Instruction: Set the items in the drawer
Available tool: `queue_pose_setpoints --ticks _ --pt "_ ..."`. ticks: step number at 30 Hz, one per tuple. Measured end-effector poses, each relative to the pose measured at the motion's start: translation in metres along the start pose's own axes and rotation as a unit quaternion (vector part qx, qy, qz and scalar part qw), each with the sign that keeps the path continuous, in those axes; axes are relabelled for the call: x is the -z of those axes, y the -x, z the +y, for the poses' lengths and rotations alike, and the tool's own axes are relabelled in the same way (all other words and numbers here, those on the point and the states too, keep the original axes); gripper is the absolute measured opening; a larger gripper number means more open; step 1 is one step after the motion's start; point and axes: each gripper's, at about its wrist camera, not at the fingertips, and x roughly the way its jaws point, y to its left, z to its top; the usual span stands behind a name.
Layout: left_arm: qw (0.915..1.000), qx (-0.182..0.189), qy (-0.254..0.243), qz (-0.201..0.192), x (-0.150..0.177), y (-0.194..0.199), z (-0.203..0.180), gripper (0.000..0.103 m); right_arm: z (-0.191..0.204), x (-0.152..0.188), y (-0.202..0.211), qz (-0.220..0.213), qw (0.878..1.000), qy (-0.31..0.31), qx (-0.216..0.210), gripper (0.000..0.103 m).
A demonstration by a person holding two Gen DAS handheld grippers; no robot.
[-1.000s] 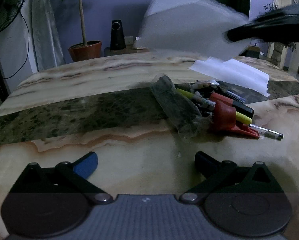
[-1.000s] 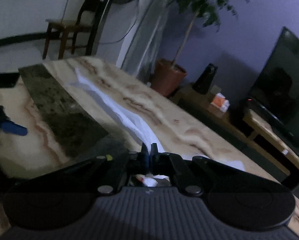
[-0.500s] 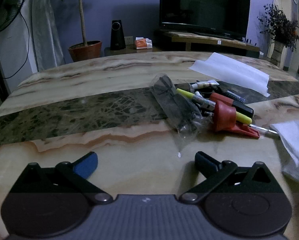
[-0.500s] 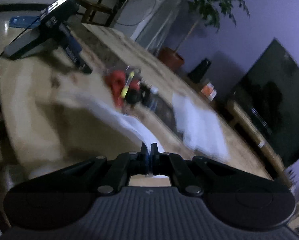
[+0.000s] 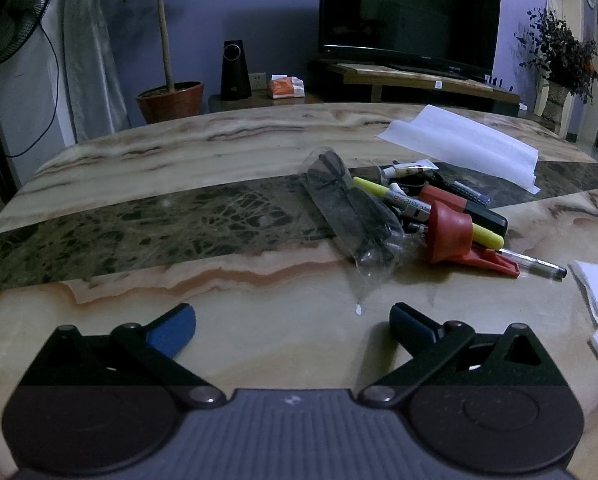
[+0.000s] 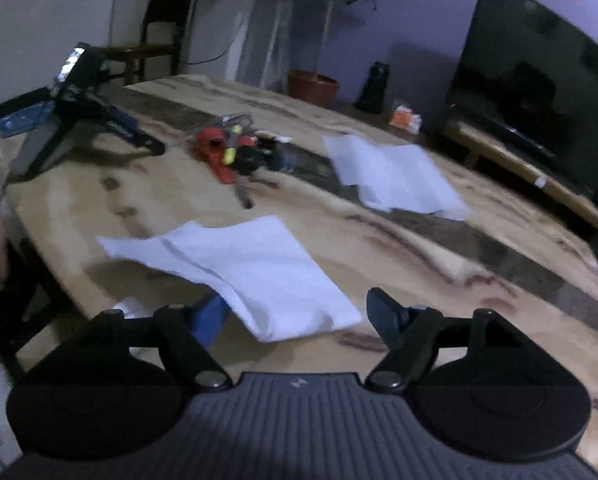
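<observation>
Now the right tongs point(image 6: 295, 312) are opening, releasing the white sheet point(image 6: 259, 272) onto the worktop point(image 6: 399, 264); left tongs point(image 5: 293, 320) wait spread, empty.

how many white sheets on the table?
2. One sheet lies near the right tongs, whose jaws are opening; the other sheet lies farther back, right of the pen pile.

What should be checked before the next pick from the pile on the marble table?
1. Right gripper has let go of the white sheet: ok, jaws opening, sheet lying on the table.
2. Left gripper open and empty: ok.
3. Pile of pens within view: ok.
4. Clear plastic bag separate from the pens: not ok, overlapping them.
5. Drawer open: cannot tell, none in view.
</observation>
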Motion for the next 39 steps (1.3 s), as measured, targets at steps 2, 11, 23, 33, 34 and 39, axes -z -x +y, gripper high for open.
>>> queue_pose_setpoints --ticks 2,11,23,33,34,39 --pt "1.0 0.0 0.0 0.0 0.0 0.0 0.0 0.103 -0.001 0.002 -0.005 0.022 1.0 0.007 0.017 0.076" --pt "1.0 0.0 0.0 0.0 0.0 0.0 0.0 0.103 -0.027 0.004 0.012 0.024 0.995 -0.078 0.056 0.076" --pt "1.0 0.0 0.0 0.0 0.0 0.0 0.0 0.103 0.058 -0.024 -0.026 -0.004 0.998 0.068 -0.004 0.071" --pt "1.0 0.0 0.0 0.0 0.0 0.0 0.0 0.103 0.075 -0.036 -0.061 0.032 0.997 0.069 -0.01 0.071" --pt "1.0 0.0 0.0 0.0 0.0 0.0 0.0 0.103 0.075 -0.036 -0.064 0.037 0.997 0.065 -0.009 0.068" --pt "1.0 0.0 0.0 0.0 0.0 0.0 0.0 0.103 0.068 -0.036 -0.072 0.048 0.998 0.015 -0.023 0.026"
